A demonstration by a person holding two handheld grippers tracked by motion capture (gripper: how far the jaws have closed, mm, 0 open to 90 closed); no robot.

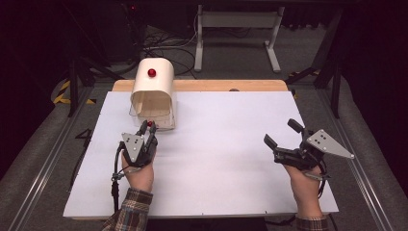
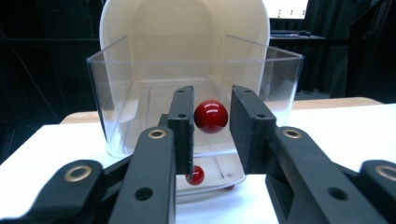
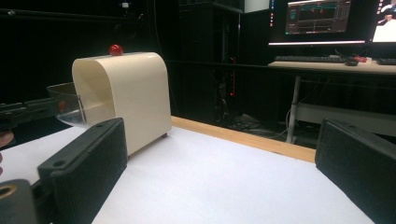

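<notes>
A cream arched housing stands at the back left of the white board, with a red knob on top. A clear drawer sticks out of its front toward me. The drawer's front wall carries a second red knob. My left gripper has its jaws on either side of that knob. The left jaw is at the knob and a thin gap shows at the right jaw, so it is open. My right gripper rests at the right of the board, open wide and empty, pointing toward the housing.
The white board lies on a table with a wooden strip along its far edge. Behind it stand a white table frame and cables on the floor. A desk with a monitor and keyboard is farther off.
</notes>
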